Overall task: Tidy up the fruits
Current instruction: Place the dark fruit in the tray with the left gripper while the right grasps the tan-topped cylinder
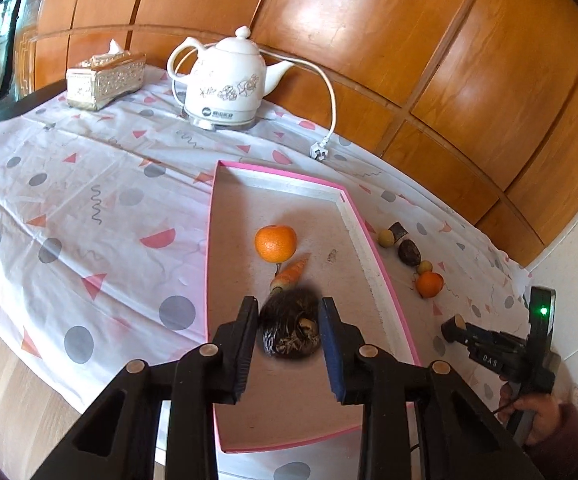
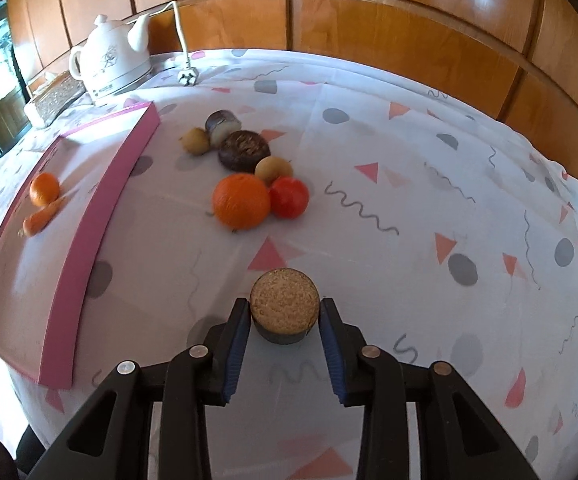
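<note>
"DAS" on the right gripper [image 1: 455, 326]; unreadable logo on kettle [image 1: 225, 80]

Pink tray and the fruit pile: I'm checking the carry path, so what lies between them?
In the right wrist view, only bare patterned tablecloth lies between the pink tray and the fruit pile.

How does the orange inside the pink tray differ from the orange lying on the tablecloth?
The tray orange lies inside the pink tray, touching a carrot; the tablecloth orange lies outside it, against a red fruit. The tray orange appears smaller, though it is farther from the camera. Both are round, orange and ungripped.
</note>
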Demonstrator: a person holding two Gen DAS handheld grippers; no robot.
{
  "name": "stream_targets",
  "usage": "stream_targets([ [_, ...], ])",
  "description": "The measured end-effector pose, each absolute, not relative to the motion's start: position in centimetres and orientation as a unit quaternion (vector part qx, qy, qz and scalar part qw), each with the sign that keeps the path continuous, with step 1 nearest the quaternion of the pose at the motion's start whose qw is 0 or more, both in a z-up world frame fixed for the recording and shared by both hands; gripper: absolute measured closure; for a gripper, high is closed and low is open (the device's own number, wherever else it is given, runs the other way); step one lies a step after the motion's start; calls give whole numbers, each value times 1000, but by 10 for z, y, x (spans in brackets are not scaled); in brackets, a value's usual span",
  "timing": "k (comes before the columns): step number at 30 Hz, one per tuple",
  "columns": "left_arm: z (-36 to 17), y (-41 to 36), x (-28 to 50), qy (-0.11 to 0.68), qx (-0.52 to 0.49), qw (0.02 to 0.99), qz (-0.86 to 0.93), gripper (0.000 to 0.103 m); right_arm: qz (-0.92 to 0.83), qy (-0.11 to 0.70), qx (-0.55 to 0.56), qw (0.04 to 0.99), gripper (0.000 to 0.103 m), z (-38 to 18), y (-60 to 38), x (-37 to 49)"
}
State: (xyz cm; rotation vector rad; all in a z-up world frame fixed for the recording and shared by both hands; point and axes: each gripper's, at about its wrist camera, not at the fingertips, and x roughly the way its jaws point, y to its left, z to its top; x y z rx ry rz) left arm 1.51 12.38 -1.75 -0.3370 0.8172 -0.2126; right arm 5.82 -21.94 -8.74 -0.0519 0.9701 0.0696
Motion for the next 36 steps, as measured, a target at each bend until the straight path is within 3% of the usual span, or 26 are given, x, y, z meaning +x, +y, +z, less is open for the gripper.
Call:
stream_targets([
  [8,-19,112,27,393,-142,901,-119,88,29,462,-20,886,68,-89,-220,56],
  [23,-23,132,22,407,-150,901,-27,87,36,458,-12,888,67,-90,-223,55],
  [28,-19,125,13,398,-129,908,-3,78,33,459,-9,888,67,-91,-223,55],
  [30,-18,121,12,396,-125,910,0,67,32,458,-13,888,67,-91,-222,55],
  [36,-14,111,6,389,-118,913,7,57,30,457,-13,889,67,-92,-221,55],
])
